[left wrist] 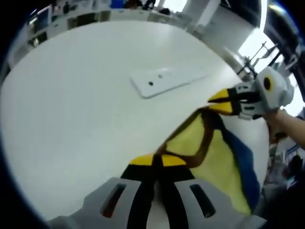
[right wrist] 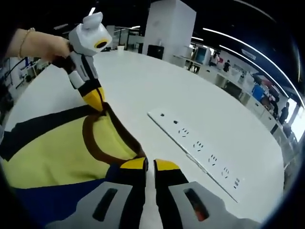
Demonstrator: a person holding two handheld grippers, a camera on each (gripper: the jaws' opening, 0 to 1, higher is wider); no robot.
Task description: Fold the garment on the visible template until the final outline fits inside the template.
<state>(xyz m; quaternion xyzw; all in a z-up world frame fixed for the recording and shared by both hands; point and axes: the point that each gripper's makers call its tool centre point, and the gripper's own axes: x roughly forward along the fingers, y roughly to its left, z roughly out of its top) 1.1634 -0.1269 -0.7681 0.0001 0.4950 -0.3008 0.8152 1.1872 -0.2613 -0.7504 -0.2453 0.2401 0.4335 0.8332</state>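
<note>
Garment mostly out of frame

The garment (left wrist: 217, 157) runs off the left gripper view's lower right edge; its collar edge disappears between the left gripper (left wrist: 157, 160) jaws; background people (right wrist: 286, 112) are too small to make out.

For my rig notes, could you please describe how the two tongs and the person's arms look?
Both tongs have light grey bodies with dark slots and black jaws tipped in yellow. The left tongs and the right tongs look alike, each with a white housing. A thin bracelet circles the left wrist; no sleeve shows.

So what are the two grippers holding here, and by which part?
Both grip the yellow garment with brown collar and blue panel near its neckline: left gripper and right gripper, each shut on the collar edge.
</note>
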